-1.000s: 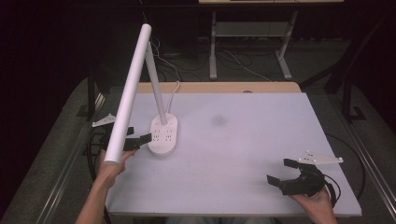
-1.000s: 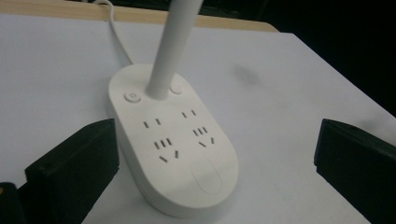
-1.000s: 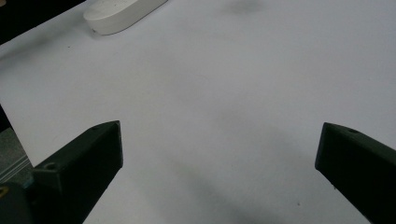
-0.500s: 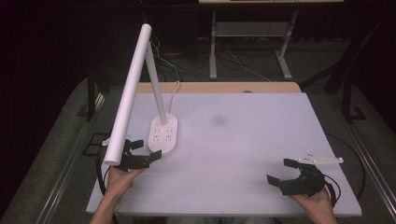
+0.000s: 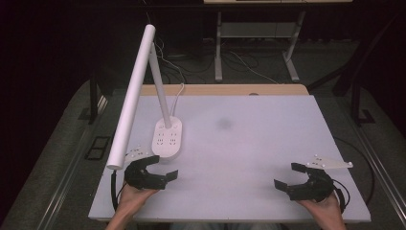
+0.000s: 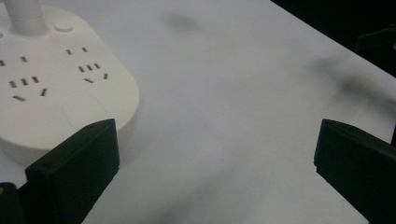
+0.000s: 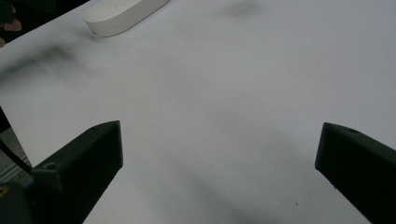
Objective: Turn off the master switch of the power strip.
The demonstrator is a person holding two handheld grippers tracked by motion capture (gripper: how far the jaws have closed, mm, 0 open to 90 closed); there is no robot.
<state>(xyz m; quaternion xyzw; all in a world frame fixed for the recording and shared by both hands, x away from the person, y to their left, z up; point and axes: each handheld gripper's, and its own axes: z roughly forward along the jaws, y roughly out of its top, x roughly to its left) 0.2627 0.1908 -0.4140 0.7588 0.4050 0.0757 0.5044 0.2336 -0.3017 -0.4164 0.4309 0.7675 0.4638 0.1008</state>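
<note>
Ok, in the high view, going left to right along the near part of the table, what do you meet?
Left gripper, jaws open → bare white tabletop → right gripper, jaws open. The lamp base with sockets sits just beyond the left gripper.

The left claw (image 6: 217, 158) has its two black jaws spread wide over the white surface (image 6: 243, 93), nothing between them. Just beyond the left jaw sits the white lamp base (image 6: 56, 93) — rounded, dotted with socket slots, a small round button near the lamp stem (image 6: 25, 16) rising at its far end.
</note>
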